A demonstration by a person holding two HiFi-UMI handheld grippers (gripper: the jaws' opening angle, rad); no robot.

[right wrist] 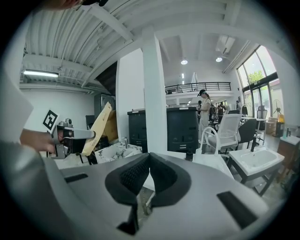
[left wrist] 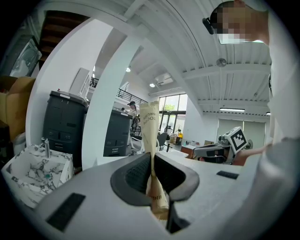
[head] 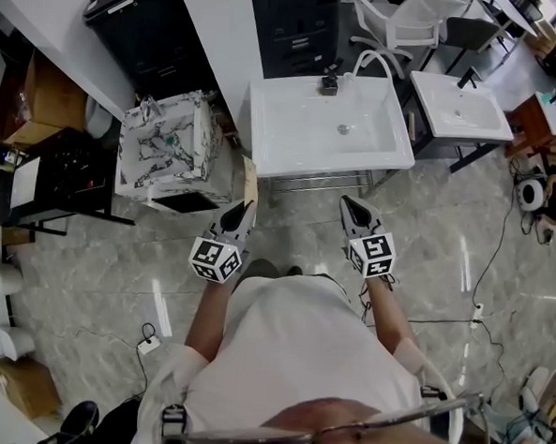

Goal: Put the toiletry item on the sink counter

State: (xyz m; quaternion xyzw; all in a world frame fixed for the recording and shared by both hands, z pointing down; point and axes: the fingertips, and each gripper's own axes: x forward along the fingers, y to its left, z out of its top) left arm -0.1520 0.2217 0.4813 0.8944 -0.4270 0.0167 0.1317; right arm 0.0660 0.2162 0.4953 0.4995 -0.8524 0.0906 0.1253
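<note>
Left tool (left wrist: 152,159) clamped on flat beige paper packet (left wrist: 149,126), held upright, print reads "TOOTH BRUSH". Right tool (right wrist: 149,161) closed, nothing in it. White ceramic sink bench (head: 293,137) ahead, well apart from the packet.

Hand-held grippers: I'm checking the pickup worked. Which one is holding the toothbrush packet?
The left hand-held gripper: its jaws are shut on the tan toothbrush packet, which sticks up between them. The right hand-held gripper is shut on nothing.

"TOOTH BRUSH" on the tan paper packet (left wrist: 150,129)
</note>
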